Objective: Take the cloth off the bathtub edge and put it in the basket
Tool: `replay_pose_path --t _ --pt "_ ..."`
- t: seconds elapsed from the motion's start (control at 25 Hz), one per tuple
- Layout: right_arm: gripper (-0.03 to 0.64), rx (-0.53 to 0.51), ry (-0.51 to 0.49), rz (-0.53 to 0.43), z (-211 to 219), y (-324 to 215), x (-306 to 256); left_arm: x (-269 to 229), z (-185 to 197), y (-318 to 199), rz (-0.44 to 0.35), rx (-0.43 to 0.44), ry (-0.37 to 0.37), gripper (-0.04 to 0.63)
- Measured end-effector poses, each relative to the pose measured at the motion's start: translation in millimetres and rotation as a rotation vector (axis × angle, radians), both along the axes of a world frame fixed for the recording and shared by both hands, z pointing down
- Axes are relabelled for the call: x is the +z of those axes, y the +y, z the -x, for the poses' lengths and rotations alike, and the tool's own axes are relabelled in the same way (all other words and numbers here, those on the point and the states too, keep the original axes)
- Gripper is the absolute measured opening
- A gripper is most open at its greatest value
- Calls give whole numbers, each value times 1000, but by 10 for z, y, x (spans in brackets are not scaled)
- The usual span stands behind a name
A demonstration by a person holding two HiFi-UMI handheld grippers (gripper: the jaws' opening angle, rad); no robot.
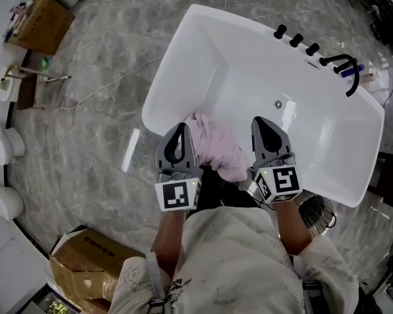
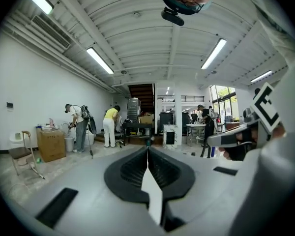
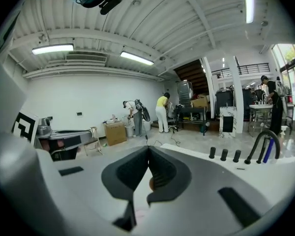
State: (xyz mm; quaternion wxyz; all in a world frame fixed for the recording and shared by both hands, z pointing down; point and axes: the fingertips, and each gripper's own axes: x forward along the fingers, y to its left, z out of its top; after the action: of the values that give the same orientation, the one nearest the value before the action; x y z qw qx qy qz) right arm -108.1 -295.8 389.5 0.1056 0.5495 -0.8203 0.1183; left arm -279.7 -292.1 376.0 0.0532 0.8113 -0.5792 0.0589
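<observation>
Cloth (image 1: 217, 149) is pink, bathtub (image 1: 206, 61) white, floor (image 1: 98, 142) grey-veined.

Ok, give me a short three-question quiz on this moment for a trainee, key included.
1. True or false: the pink cloth lies on the near edge of the bathtub, between the left gripper and the right gripper.
2. The left gripper's jaws are: A) wide apart; B) together with nothing between them; C) clamped on the cloth.
3. What colour are the tap knobs on the tub's far rim?
Key: 1 true; 2 B; 3 black.
</observation>
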Motion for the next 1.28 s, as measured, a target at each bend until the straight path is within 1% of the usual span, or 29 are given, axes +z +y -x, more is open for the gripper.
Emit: replay_pose_path --t 0.16,0.32,0.48,0.76,0.92,1.08,1.16,1.2,1.28 --pt "-11 -52 82 70 267 -14 402 476 213 32 74 -15 7 5" --pt "-11 -94 115 155 473 3 816 935 368 66 165 -23 -1 5" --pt "-11 -136 153 279 666 135 1429 1319 484 127 243 -15 -2 5" --pt "-1 -208 204 522 926 536 2466 1810 654 294 340 -4 -1 5" --pt "90 -286 240 630 1083 714 2899 2024 718 355 383 11 -5 5" --pt "203 -388 318 709 1194 883 3246 2171 757 385 418 14 2 5" --pt "248 -449 376 746 1235 960 3409 2230 782 382 432 8 11 5" --pt "290 -477 413 761 1242 993 3491 2256 794 377 439 5 14 5" --pt "315 -526 494 783 1231 1043 3647 2296 811 363 451 2 17 5"
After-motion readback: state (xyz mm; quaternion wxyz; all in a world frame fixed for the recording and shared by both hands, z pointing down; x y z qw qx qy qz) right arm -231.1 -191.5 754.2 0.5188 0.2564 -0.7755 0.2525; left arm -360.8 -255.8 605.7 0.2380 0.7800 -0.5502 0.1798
